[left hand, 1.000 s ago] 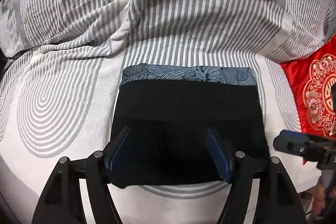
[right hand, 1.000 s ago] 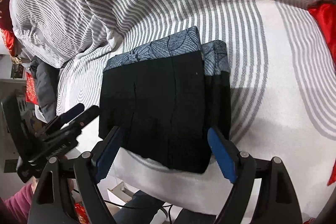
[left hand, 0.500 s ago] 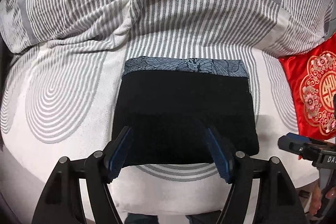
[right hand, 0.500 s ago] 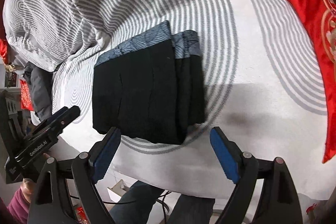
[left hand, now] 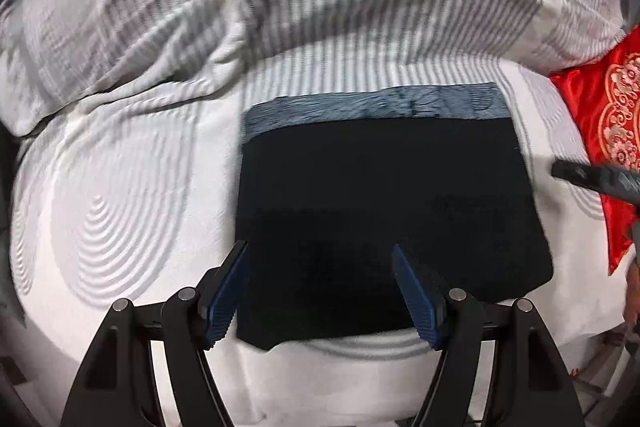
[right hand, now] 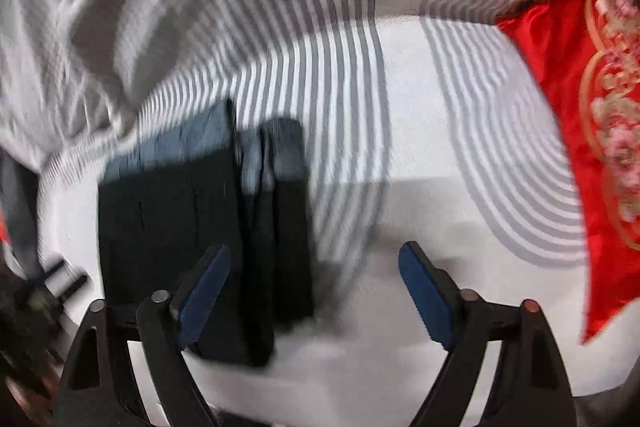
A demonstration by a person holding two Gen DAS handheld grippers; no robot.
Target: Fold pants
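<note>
Pants [left hand: 384, 211] are folded into a compact black rectangle, lying flat on the striped bedding [left hand: 120, 219], centre of the left wrist view. The grey-blue patterned band runs along the top edge of the stack.

Left gripper [left hand: 320, 291]: jaws spread, blue pads on either side of the lower left part of the pants, nothing pinched. The left pad sits at the stack's left edge and the right pad over the black cloth; contact can't be judged from this angle.

Right gripper [right hand: 314, 291]: jaws closing but still wide apart, no grip. In the right wrist view, which is motion-blurred, the pants [right hand: 200, 227] sit left of centre, stacked layers showing along their right side. The left pad overlaps the black cloth in the picture; the right pad is over bare bedding [right hand: 460, 167], well clear of the pants.

Red embroidered cushion [left hand: 608, 147] at the right edge of both views, apart from the pants. The right tool's dark tip [left hand: 592, 177] pokes in from the right of the left wrist view, just beside the pants' right edge.
</note>
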